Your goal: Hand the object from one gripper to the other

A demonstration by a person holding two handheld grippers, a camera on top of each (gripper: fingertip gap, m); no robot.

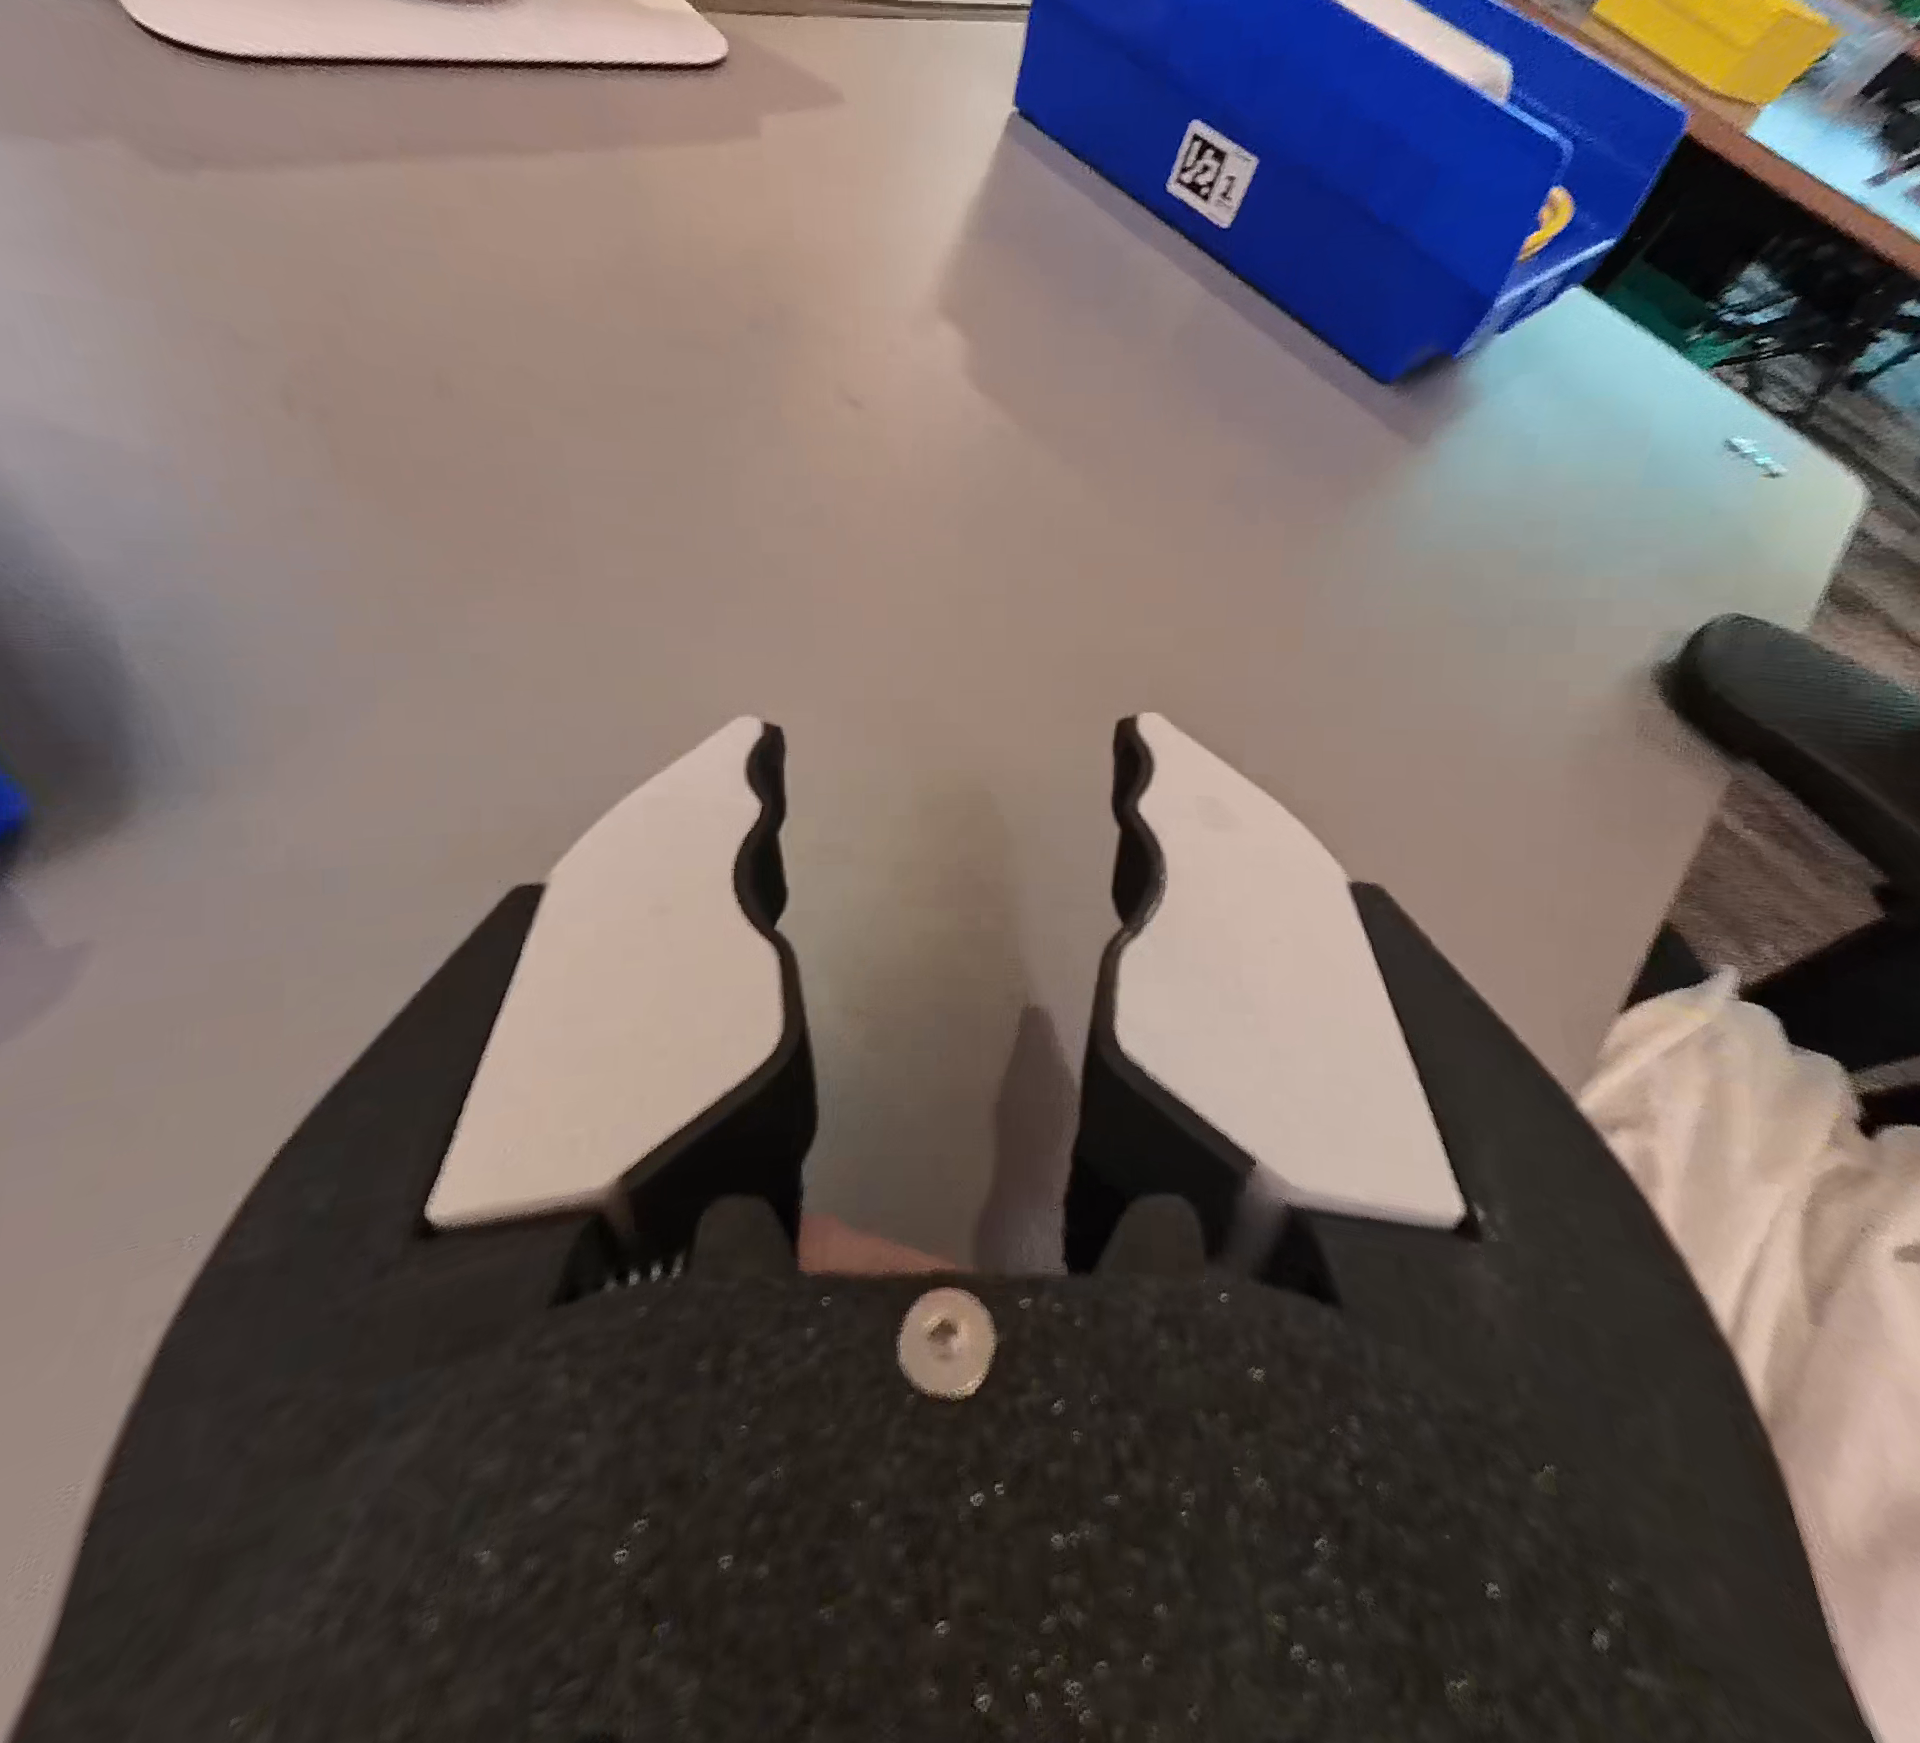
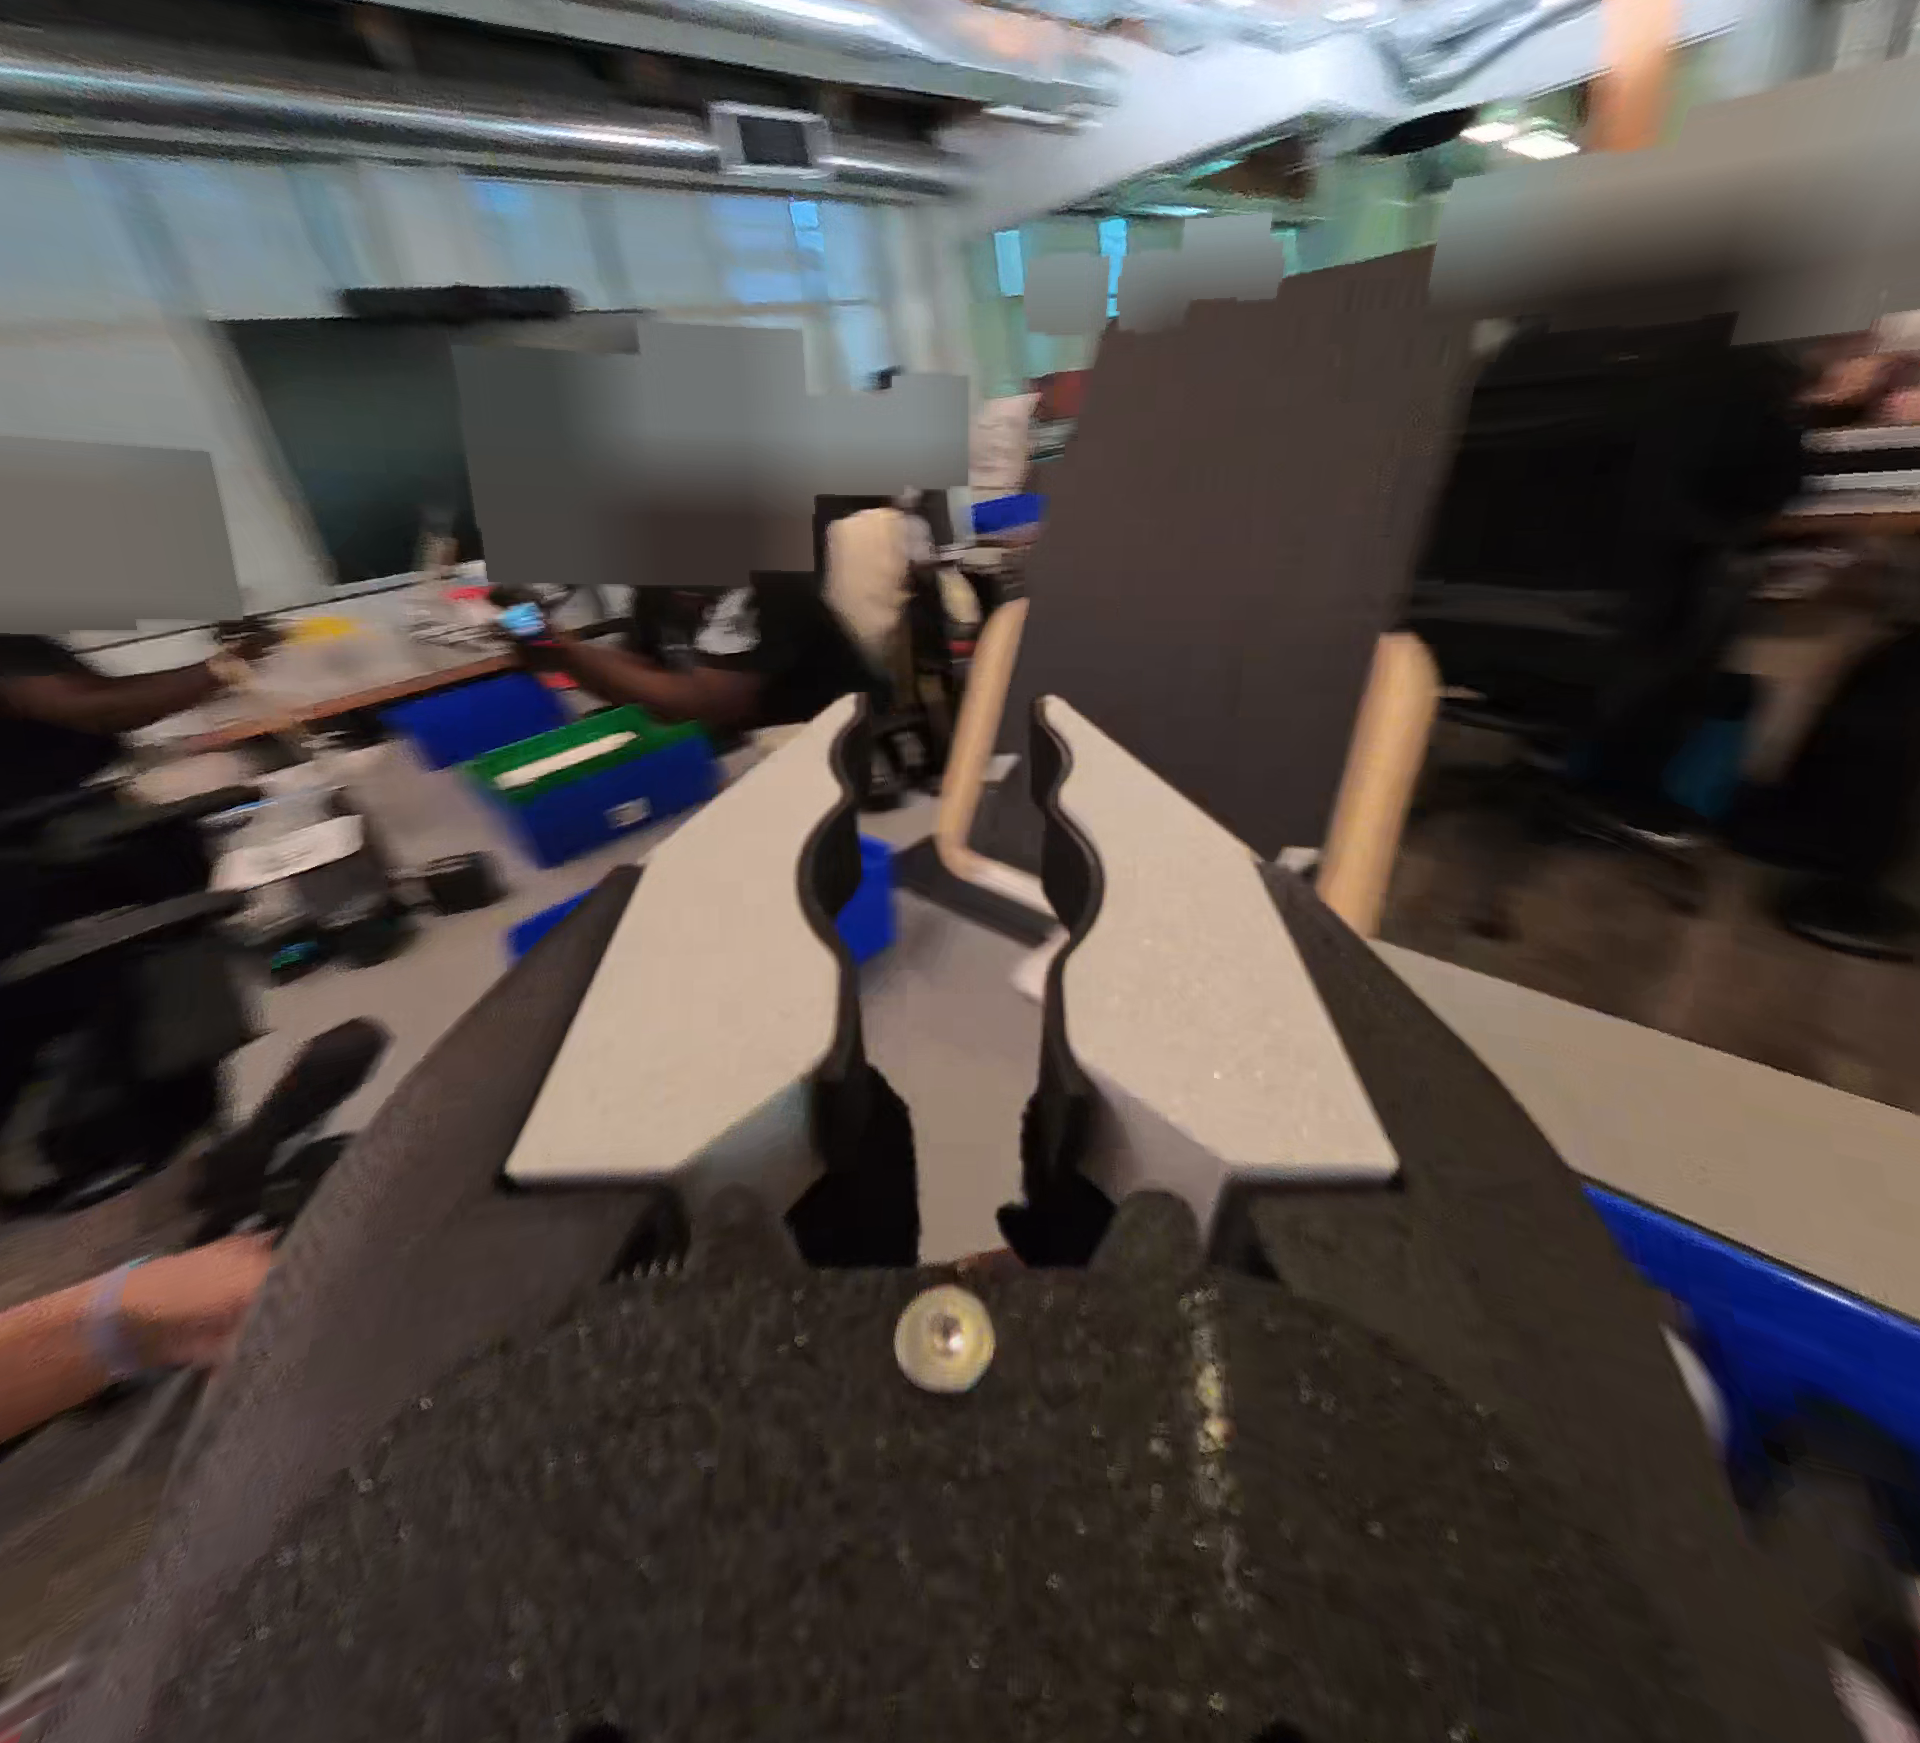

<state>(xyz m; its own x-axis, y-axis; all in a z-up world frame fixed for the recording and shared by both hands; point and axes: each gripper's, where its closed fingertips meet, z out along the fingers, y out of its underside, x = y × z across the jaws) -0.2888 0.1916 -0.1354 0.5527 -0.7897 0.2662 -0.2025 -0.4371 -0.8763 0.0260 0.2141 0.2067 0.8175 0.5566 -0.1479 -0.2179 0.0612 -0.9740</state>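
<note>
While the left gripper (image 1: 948, 737) hangs empty and spread over the grey table (image 1: 582, 446), a blue bin (image 1: 1320, 166) sits upper right; the right gripper (image 2: 948, 717) gapes too, holding nothing.

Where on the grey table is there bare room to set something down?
The widest free patch of the grey table lies ahead of the open left gripper, bordered by the white mat far-left and the blue bin far-right. The far edge is crowded. The open right gripper points away at the room.
</note>
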